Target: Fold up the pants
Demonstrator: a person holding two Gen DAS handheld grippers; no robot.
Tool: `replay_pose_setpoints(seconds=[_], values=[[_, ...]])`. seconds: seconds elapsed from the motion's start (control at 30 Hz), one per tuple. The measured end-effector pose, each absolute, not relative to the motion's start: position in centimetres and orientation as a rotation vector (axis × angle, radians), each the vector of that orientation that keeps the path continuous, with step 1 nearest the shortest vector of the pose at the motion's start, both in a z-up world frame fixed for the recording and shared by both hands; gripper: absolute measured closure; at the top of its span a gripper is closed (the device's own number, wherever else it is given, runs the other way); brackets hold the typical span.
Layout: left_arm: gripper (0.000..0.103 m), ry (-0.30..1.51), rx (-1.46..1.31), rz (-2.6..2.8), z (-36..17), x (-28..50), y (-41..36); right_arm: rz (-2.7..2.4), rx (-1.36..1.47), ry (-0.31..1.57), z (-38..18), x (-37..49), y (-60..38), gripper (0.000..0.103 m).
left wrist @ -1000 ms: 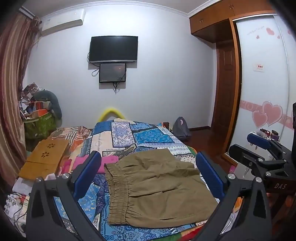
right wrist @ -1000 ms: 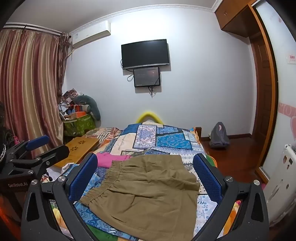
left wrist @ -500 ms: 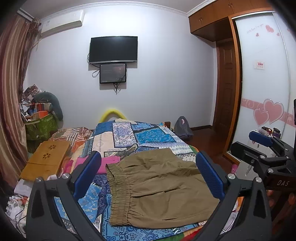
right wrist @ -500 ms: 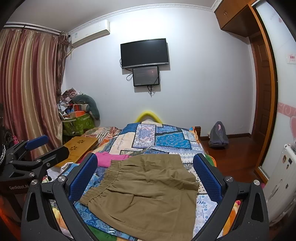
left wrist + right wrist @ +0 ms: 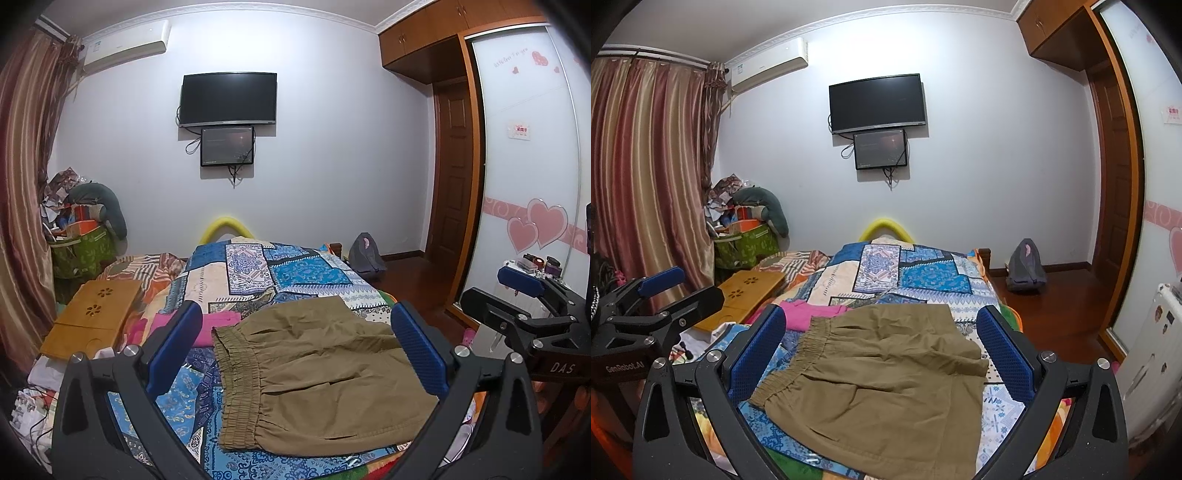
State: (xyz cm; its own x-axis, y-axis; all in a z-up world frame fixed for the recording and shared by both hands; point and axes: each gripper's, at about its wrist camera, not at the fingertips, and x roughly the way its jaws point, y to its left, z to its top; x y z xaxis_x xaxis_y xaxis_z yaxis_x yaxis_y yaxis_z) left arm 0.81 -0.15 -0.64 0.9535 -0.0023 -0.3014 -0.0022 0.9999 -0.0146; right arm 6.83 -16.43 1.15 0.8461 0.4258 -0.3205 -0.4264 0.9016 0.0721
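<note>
Left gripper [image 5: 295, 347] fingers wide, holding nothing, above near bed edge. Right gripper [image 5: 881, 347] fingers wide too, holding nothing. Khaki pants [image 5: 317, 373] lie flat on patchwork bedspread [image 5: 306, 275], elastic waistband toward left. Pink garment [image 5: 218, 326] just behind waistband. TV [image 5: 228, 99] on far wall.

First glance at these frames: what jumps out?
The olive pants lie spread flat on the patchwork bedspread, elastic waistband to the left, framed between the open blue pads of the left tool. The right tool is open above them too. On the far wall, a black TV hangs over a smaller screen.
</note>
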Motion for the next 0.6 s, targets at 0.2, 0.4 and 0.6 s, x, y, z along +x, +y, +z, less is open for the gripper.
replay_pose_setpoints(seconds=[0.2, 0.4, 0.6], values=[[0.000, 0.304, -0.015, 0.002, -0.44, 0.80, -0.04, 0.449, -0.005, 0.336, 1.13, 6.83, -16.43, 0.000], [0.000, 0.300, -0.014, 0.000, -0.27, 0.84, -0.16, 0.449, -0.002, 0.337, 1.13, 6.82, -16.44, 0.000], [0.000, 0.295, -0.011, -0.002, -0.18, 0.93, -0.30, 0.448, -0.003, 0.335, 1.15, 6.94, -16.53, 0.000]])
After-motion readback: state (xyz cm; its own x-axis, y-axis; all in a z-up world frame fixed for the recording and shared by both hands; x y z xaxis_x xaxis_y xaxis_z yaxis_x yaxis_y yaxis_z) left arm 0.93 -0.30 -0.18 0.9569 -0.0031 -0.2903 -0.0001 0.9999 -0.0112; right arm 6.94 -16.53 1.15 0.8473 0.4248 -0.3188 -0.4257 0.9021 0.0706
